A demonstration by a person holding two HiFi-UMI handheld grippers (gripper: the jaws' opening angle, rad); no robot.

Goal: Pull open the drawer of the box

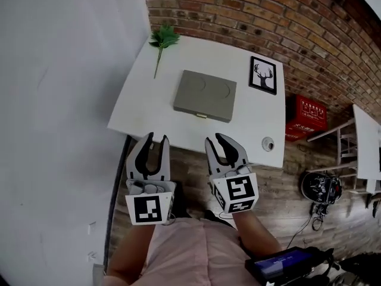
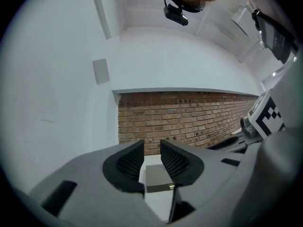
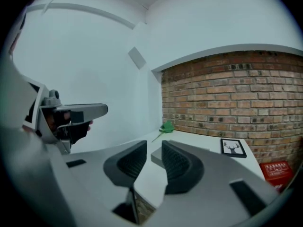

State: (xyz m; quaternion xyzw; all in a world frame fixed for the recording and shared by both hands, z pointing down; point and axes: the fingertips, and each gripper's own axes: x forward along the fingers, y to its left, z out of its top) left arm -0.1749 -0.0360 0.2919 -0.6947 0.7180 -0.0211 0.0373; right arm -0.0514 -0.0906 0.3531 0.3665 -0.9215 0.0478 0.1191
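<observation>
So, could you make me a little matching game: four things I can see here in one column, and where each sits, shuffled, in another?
Things:
1. green sprig
2. grey box
3. deer picture
4. red crate

Places:
A. on the floor beside the table
B. middle of the table
C. table's far left corner
D. table's far right side, near the brick wall

Pairs: 1-C, 2-B, 3-D, 4-A

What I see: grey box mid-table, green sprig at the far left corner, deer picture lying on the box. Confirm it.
Not quite. The head view shows the deer picture lying on the white table, right of the grey box and apart from it. The green sprig is as stated.
</observation>
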